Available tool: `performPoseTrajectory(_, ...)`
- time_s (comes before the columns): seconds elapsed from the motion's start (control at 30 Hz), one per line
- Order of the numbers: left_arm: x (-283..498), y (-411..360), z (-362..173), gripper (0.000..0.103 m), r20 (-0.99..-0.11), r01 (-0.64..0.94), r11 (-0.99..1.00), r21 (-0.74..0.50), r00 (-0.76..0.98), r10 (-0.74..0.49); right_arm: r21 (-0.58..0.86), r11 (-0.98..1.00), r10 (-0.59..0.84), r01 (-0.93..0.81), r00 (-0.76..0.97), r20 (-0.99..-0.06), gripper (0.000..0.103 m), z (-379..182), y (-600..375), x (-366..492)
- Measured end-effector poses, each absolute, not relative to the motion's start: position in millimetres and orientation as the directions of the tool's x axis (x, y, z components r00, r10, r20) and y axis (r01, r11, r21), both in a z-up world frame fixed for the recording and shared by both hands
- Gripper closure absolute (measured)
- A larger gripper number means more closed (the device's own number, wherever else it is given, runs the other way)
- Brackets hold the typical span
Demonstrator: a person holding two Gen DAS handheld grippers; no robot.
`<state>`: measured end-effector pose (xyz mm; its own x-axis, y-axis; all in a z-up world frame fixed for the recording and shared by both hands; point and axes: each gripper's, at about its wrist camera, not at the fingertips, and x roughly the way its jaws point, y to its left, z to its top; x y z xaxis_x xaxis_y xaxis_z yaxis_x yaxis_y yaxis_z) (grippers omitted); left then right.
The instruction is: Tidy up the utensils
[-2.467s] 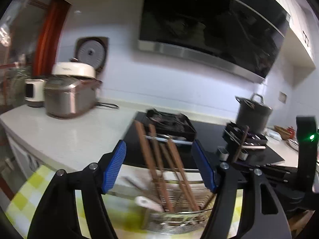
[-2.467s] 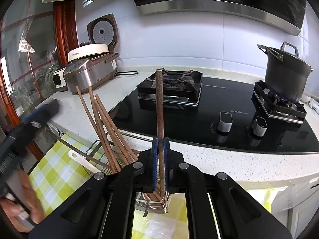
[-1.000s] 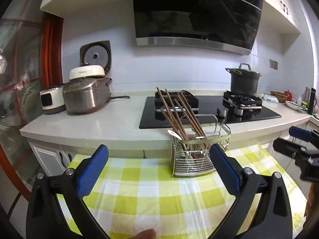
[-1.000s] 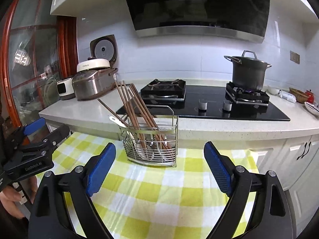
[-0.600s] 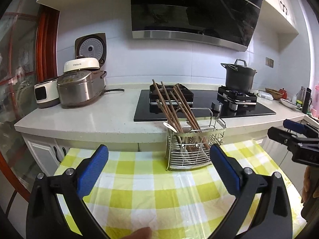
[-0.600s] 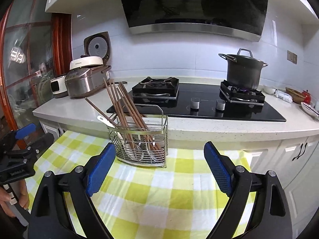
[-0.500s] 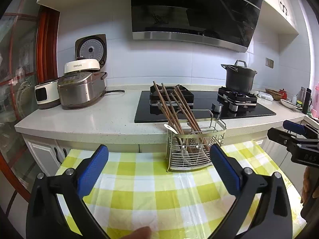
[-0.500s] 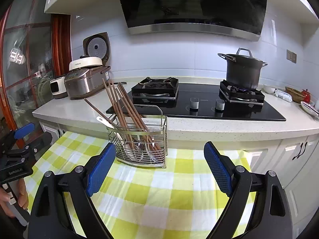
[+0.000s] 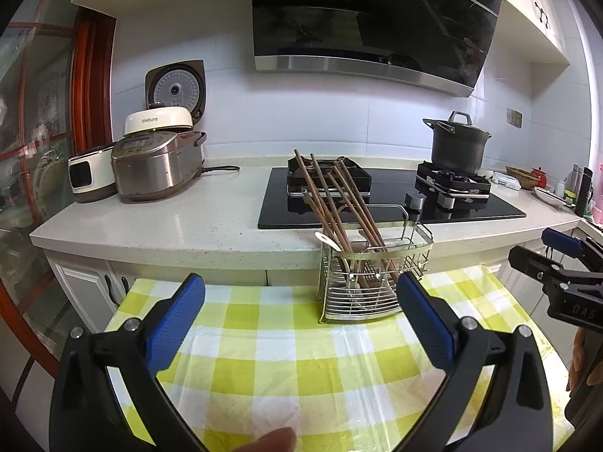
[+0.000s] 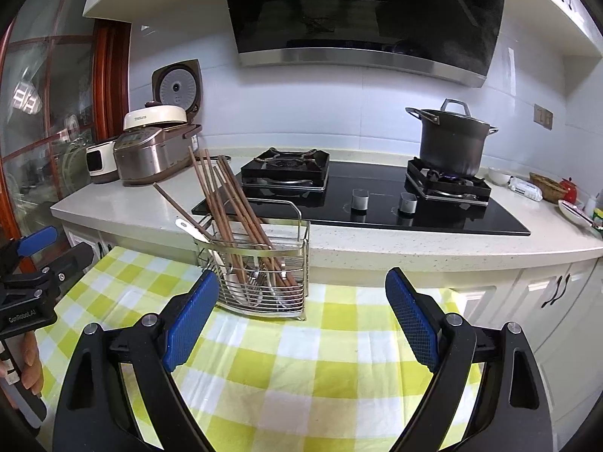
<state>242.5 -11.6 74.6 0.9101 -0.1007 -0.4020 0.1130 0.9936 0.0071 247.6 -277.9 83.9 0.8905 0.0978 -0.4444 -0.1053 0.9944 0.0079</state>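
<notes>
A wire utensil rack (image 9: 373, 275) stands at the far edge of the yellow checked tablecloth (image 9: 301, 369). It holds several brown wooden chopsticks (image 9: 331, 203) that lean left, a white spoon (image 9: 327, 240) and some metal cutlery. In the right wrist view the rack (image 10: 260, 278) and chopsticks (image 10: 230, 203) sit left of centre. My left gripper (image 9: 299, 320) is open and empty, well back from the rack. My right gripper (image 10: 299, 314) is open and empty, also back from it. Each gripper shows at the edge of the other's view.
Behind the table runs a white counter (image 9: 150, 222) with rice cookers (image 9: 154, 158), a black gas hob (image 9: 377, 196) and a dark pot (image 9: 458, 147) on the right burner. A range hood (image 9: 369, 22) hangs above. White cabinets (image 10: 546, 301) stand at the right.
The right gripper let go of a chopstick into the rack and opened. Both grippers pulled back from the rack and now hold nearly still.
</notes>
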Motion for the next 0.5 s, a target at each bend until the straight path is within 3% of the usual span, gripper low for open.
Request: performPoseTrajectory(0.5, 240.9, -10.7, 73.2, 0.005, -0.385, 0.097, 0.995, -0.001, 0.919, -0.090, -0.018, 0.997, 0.061, -0.077, 0.893, -0.446, 0.019, 83.1, -273.4, 246.7)
